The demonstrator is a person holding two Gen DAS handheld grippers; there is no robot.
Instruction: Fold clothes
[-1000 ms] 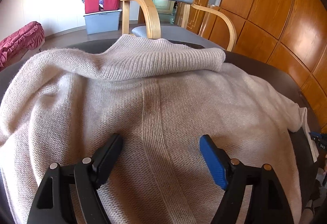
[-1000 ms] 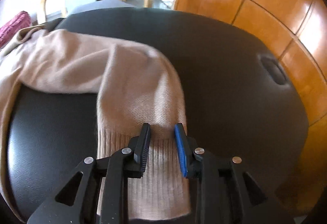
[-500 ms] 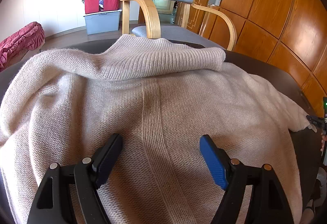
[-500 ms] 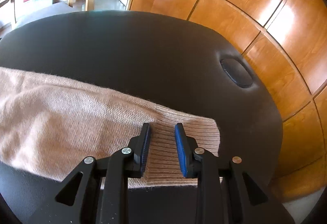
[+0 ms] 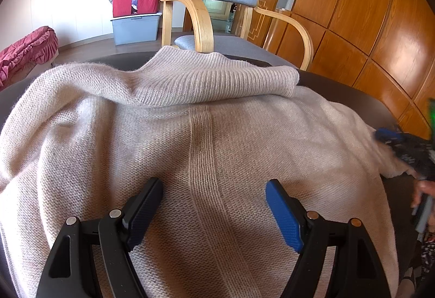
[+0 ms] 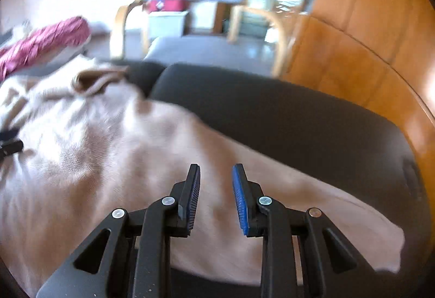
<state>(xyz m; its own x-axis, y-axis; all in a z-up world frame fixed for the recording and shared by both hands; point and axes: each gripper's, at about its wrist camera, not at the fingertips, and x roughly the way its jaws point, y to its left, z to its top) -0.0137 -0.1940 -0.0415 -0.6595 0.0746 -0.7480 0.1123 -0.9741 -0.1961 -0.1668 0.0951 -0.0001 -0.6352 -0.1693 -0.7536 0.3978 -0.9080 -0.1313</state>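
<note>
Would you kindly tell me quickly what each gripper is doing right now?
Left gripper: open wide over the sweater, holding nothing.
Right gripper: open, above the sweater's sleeve, nothing gripped.

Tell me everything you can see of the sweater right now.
The sweater is a beige knit, spread over the dark table with its wide ribbed collar at the far edge, toward the chair. A raised ribbed stripe runs down its middle. The fabric lies rumpled, not yet folded. One sleeve stretches out flat to the right. The left gripper is open over the body; the right gripper, open, sits over the sleeve, the view too blurred to show contact.
</note>
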